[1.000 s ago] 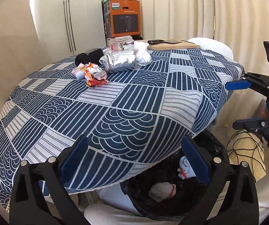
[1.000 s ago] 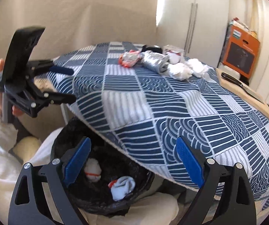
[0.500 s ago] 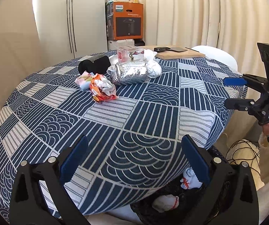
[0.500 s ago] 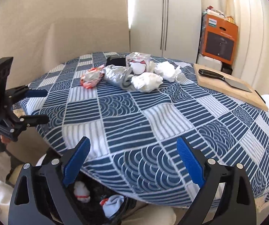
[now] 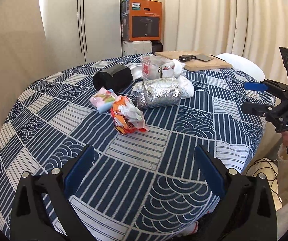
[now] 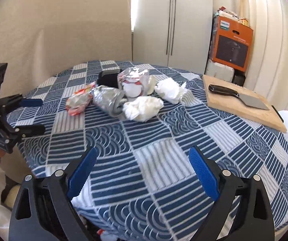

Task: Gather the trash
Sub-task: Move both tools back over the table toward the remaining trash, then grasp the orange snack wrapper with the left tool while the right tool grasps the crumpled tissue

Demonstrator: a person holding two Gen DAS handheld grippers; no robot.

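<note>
Change since earlier: both grippers have come up from the black bin bag under the table edge and now look across the table top; the bag has almost left both views, and the trash pile appears nearer.
Left gripper [image 5: 144, 172]: jaws wide apart, nothing between the blue pads, above the near edge of the table.
Right gripper [image 6: 143, 172]: jaws also wide apart and empty, above the near edge; in the left wrist view it shows at the right side, and the white letters "UAS" can be read on its black body.
Tablecloth [image 5: 184, 124]: blue and white, with squares of stripes and wave arcs, covering a round table.
Trash pile: it lies together on the far half of the table, well apart from both grippers.
Orange wrapper [image 5: 129, 118]: crumpled, the nearest piece to the left gripper, touching a pale pink and blue wrapper [image 5: 102, 100].
Foil bundle [image 5: 157, 95]: silver, lying on its side just behind the orange wrapper.
White crumpled paper [image 6: 143, 108]: two wads beside the foil bundle.
Clear plastic cup [image 5: 154, 70]: behind the foil, with red print that is too small to read.
Black cylinder [image 5: 112, 78]: lying on its side at the left of the cup.
Cutting board [image 6: 242, 104]: wooden, at the far right of the table, with a black-handled knife [image 6: 238, 97] on it.
Orange box [image 5: 143, 21]: stands by the white cupboard; the word "PHILIPS" is readable on it, the smaller text is not.
</note>
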